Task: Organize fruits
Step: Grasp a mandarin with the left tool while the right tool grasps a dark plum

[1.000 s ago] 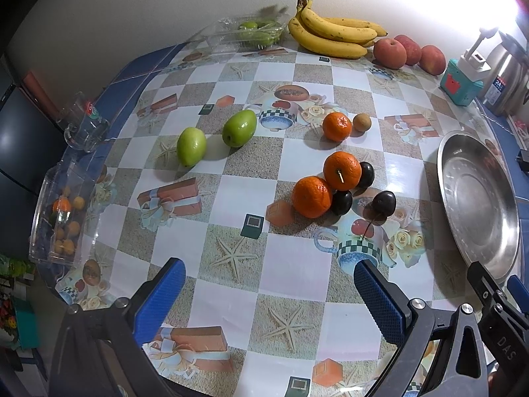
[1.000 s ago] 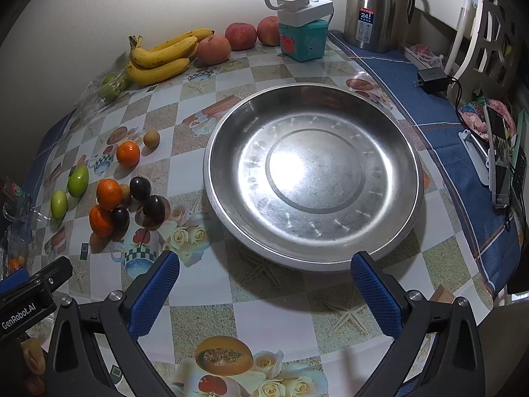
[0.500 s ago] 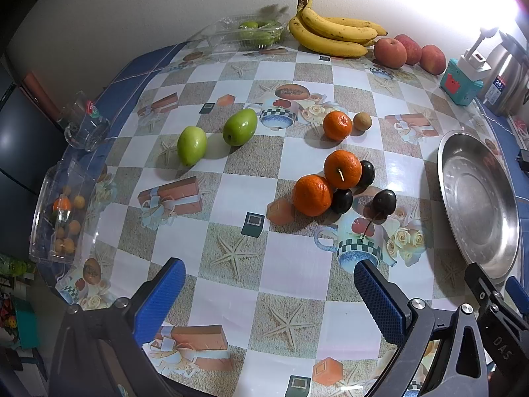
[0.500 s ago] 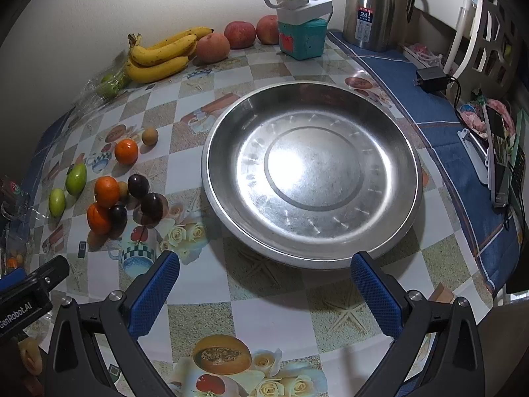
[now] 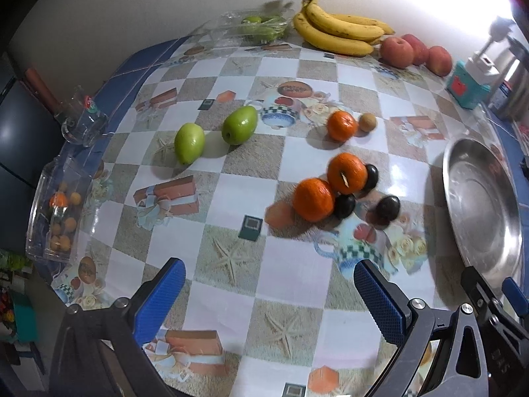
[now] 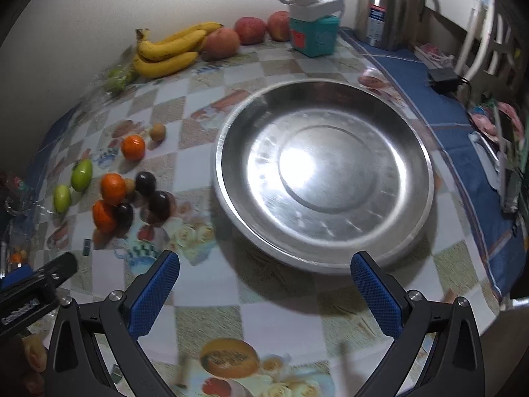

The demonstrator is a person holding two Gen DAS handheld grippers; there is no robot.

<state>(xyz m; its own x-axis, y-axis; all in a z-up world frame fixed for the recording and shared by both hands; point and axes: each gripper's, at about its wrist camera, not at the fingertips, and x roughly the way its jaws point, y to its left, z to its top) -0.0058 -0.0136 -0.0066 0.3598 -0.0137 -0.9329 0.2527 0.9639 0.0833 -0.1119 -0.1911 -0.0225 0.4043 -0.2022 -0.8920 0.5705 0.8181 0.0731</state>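
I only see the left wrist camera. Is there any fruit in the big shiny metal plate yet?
Observer: No. The right wrist view shows the whole round steel plate, and it is empty.
Operator: What's the shiny thing behind the teal box?
Observer: A tall steel thermos jug with a handle, upright on the blue cloth.
Operator: Is the right gripper holding fruit?
Observer: No. It is open, with nothing between its fingers.

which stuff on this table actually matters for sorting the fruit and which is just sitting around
For the job:
steel dish, empty
oranges
dark plums
green fruits
bananas
apples
both grippers, open: left gripper, right gripper

Lying about:
steel thermos
teal box
glass mug
clear container
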